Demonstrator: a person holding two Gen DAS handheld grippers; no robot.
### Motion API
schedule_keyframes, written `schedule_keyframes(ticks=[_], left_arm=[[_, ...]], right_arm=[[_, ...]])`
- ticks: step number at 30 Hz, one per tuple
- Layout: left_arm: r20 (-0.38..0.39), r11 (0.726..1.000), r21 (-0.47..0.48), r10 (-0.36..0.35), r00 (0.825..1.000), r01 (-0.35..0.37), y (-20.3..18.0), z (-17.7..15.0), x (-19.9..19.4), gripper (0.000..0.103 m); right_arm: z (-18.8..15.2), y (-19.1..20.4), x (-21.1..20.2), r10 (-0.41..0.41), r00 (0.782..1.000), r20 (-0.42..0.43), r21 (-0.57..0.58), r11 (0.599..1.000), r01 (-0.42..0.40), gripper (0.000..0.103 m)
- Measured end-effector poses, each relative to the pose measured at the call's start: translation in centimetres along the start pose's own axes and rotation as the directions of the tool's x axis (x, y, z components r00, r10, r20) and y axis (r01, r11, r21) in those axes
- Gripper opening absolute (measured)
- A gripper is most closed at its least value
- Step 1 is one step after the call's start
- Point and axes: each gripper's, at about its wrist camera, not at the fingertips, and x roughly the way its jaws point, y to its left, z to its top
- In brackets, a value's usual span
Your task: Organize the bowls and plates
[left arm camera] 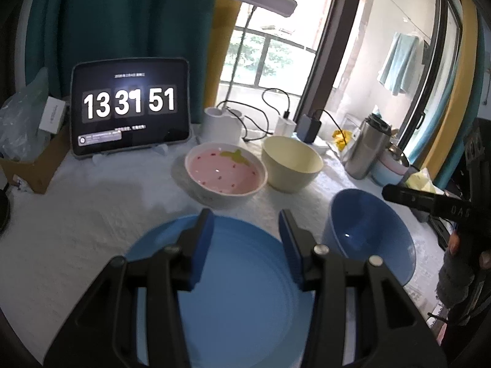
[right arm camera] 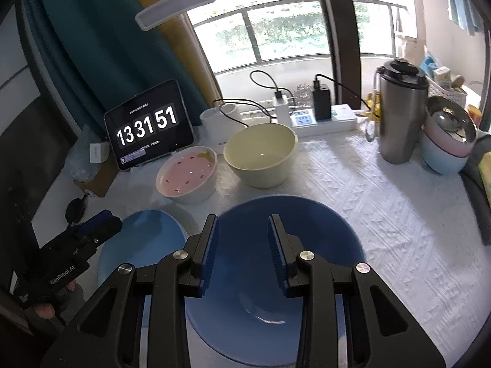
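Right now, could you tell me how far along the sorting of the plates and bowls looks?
Nothing looks stacked yet. The pink bowl, cream bowl, blue bowl and blue plate each sit separately on the white cloth. In hand: nothing; the left gripper hovers over the plate and the right gripper over the blue bowl, jaws apart. All the grouping remains.

Plate (left arm camera: 245,291) left of bowl (left arm camera: 371,236), tablet (left arm camera: 130,105) behind
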Motion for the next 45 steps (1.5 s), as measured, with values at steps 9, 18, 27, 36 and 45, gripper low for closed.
schedule_keyframes(ticks=[9,18,27,36,45], left_arm=[[0.000,1.000,0.005,0.027,1.000,-0.027,1.7,0.9,0.5,0.046],[0.007,0.998,0.043,0.052,0.999,-0.052,3.1,2.9,1.8,0.046],[-0.024,0.999,0.029,0.037,0.999,-0.036,4.5,4.4,3.8,0.046],[-0.157,0.994,-0.100,-0.046,0.986,0.031,6.0,5.7,8.1,0.046],[-0.202,0.981,-0.192,-0.042,0.979,0.003,6.9,5.9,10.6,0.046]], right_arm=[[1.8,2.6,2.0,0.000,0.999,-0.032,-0.024,1.000,0.000,0.035],[3.3,4.2,4.6,0.013,0.997,-0.078,-0.001,1.000,-0.013,0.035],[4.3,5.0,7.4,0.014,0.992,-0.122,0.037,0.999,-0.009,0.035],[5.4,5.8,9.9,0.010,0.987,-0.162,0.074,0.997,0.002,0.035],[6.1,5.3,14.4,-0.015,0.972,-0.235,0.161,0.985,0.054,0.035]])
